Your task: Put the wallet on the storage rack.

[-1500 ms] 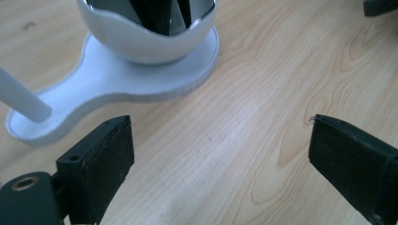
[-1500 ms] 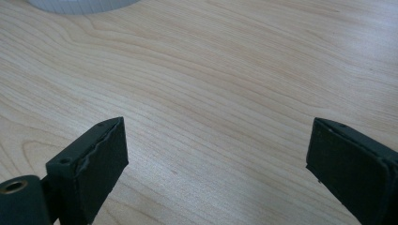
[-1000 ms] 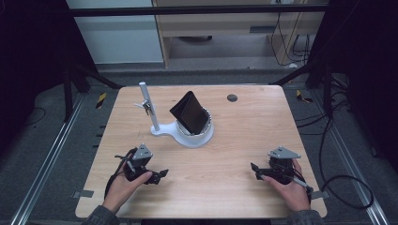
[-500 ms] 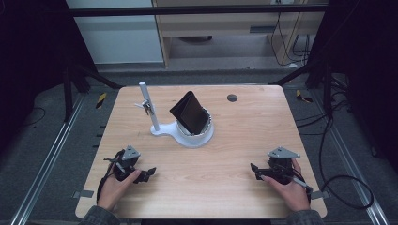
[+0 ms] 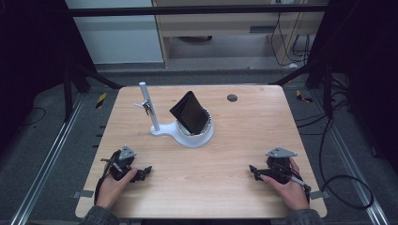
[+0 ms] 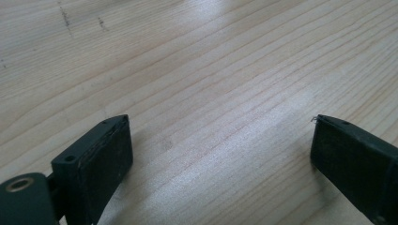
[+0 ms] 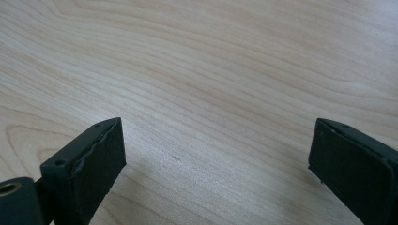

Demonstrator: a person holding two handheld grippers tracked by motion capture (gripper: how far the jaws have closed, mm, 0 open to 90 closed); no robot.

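My left gripper (image 5: 142,173) rests low on the wooden table (image 5: 206,178) at the near left, held by a hand, its jaws pointing right. In the left gripper view, the left gripper (image 6: 220,150) stands open over bare wood with nothing between its fingers. My right gripper (image 5: 254,170) lies at the near right, jaws pointing left. The right gripper (image 7: 218,154), in the right gripper view, is likewise open over bare wood. A black folded wallet-like object (image 5: 188,112) leans tilted in the bowl of a white stand (image 5: 187,138) at the table's middle back, well away from both grippers.
A white post (image 5: 149,108) rises from the stand's left end, and a small bunch of keys (image 5: 145,106) hangs on it. A small dark round disc (image 5: 232,98) lies near the far edge. Cables and metal rails run along the floor on both sides.
My left gripper has slid a little to the left along the table's near edge. The right gripper, the stand and the black object have stayed put.
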